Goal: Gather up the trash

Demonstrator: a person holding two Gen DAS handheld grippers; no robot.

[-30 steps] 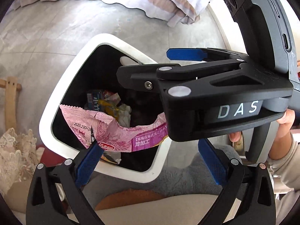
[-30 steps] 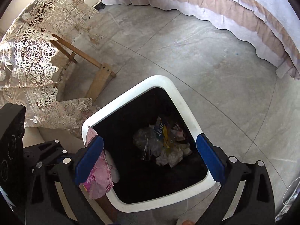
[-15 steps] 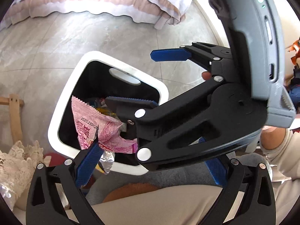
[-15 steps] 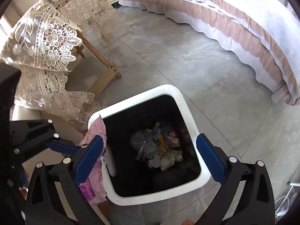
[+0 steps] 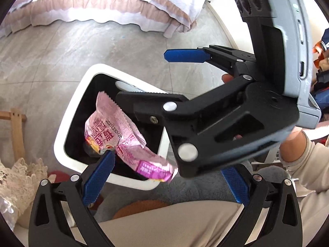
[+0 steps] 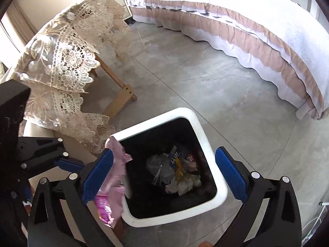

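Bedroom in home. Bed with white quilted cover and pink-beige ruffled skirt [image 6: 257, 26] far right. Grey stone-tile floor [image 6: 205, 86]. Cream lace cloth [image 6: 67, 61] draped over wooden-legged desk [image 6: 121, 100] at left. White-rimmed square trash bin with black liner [image 6: 205, 140] near centre.

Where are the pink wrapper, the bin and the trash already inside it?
pink wrapper [image 5: 115, 129]: left wrist view, printed middle.
bin [image 6: 202, 131]: right wrist view, white rim.
trash pile [image 6: 176, 175]: right wrist view, centre of heap.
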